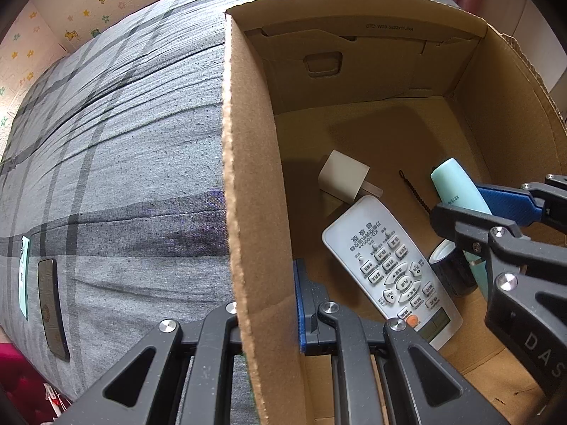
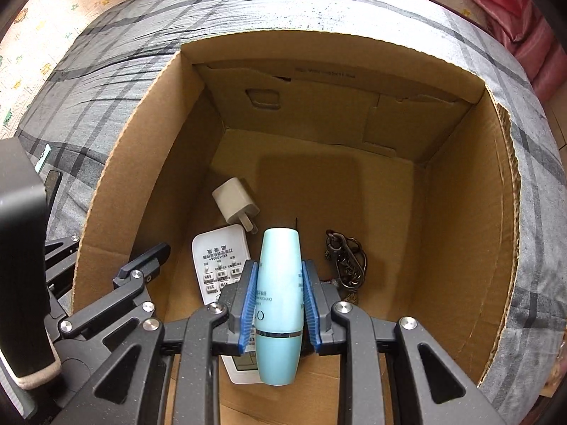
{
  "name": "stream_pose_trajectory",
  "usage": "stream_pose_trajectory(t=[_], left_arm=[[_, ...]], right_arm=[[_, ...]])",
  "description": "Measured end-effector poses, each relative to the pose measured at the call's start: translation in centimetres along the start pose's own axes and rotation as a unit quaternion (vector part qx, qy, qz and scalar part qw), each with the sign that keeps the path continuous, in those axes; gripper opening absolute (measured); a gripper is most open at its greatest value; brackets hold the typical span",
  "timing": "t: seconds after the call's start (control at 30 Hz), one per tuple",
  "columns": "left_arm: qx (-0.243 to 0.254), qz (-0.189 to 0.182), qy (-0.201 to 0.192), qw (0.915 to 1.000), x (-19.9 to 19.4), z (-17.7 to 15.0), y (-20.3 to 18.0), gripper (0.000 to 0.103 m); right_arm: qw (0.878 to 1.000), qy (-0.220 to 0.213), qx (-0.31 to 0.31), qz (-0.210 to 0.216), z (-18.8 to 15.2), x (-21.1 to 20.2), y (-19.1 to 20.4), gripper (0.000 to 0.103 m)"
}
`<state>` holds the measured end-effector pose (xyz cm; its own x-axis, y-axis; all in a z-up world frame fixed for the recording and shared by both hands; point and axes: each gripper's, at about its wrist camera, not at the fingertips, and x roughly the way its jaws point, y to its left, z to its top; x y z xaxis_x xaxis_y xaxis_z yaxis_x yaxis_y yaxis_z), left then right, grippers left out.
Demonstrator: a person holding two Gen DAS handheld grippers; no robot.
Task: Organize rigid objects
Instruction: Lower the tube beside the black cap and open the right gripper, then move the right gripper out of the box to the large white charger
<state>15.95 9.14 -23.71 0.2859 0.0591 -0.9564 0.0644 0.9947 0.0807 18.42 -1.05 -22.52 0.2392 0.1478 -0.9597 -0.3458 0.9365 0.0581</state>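
I am holding my right gripper point(image 2: 278, 304) down inside the cardboard box point(image 2: 496, 212), its 2 blue pads point(image 2: 248, 301) pressing on the sides of a pale blue bottle point(image 2: 280, 304). The bottle is pointing toward the far wall of the box and is hanging over the box floor, above the near end of the white remote point(image 2: 216, 265).

My left gripper point(image 1: 269, 318) is clamping the left wall of the box near its front corner, with 1 finger outside against the grey checked bedcover point(image 1: 124, 177) and 1 blue pad point(image 1: 301, 304) inside; the jaws are pinching the cardboard between them.

Inside the box, the remote is lying flat on the floor near the left wall, buttons up. A white plug adapter point(image 2: 235, 202) is lying just beyond the remote's far end, toward the far wall. A bunch of metal key rings point(image 2: 345, 262) is lying to the right of the bottle. In the left wrist view a small dark cylinder point(image 1: 452, 269) is standing beside the remote, under the bottle.

Outside the box, on the bedcover left of the left wall, a dark phone point(image 1: 53, 308) and a mint-green flat object point(image 1: 24, 276) are lying side by side.
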Motion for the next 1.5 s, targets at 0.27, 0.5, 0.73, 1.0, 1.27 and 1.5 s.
stream_pose_trajectory(t=[0.27,0.5,0.73,1.0,1.27,1.5], left_arm=[[0.001,0.002,0.0,1.0,0.0,0.0,-0.2,0.013],[0.002,0.003,0.001,1.0,0.0,0.1,-0.5,0.013],[0.002,0.003,0.001,1.0,0.0,0.1,-0.6,0.013],[0.002,0.003,0.0,1.0,0.0,0.0,-0.5,0.013],[0.002,0.003,0.0,1.0,-0.1,0.0,-0.6,0.013],[0.002,0.003,0.0,1.0,-0.1,0.0,-0.6,0.013]], right_arm=[[1.0,-0.007,0.01,0.015,0.1,-0.6,-1.1,0.046],[0.999,-0.035,0.003,0.0,0.0,-2.4,-1.6,0.051],[0.998,-0.057,0.0,-0.004,-0.4,-4.7,-1.6,0.051],[0.994,-0.104,0.021,-0.019,-0.5,-8.2,-2.2,0.086],[0.99,-0.127,0.05,-0.03,-0.9,-10.8,-4.3,0.102],[0.99,-0.122,0.066,-0.04,-1.1,-11.6,-7.1,0.102]])
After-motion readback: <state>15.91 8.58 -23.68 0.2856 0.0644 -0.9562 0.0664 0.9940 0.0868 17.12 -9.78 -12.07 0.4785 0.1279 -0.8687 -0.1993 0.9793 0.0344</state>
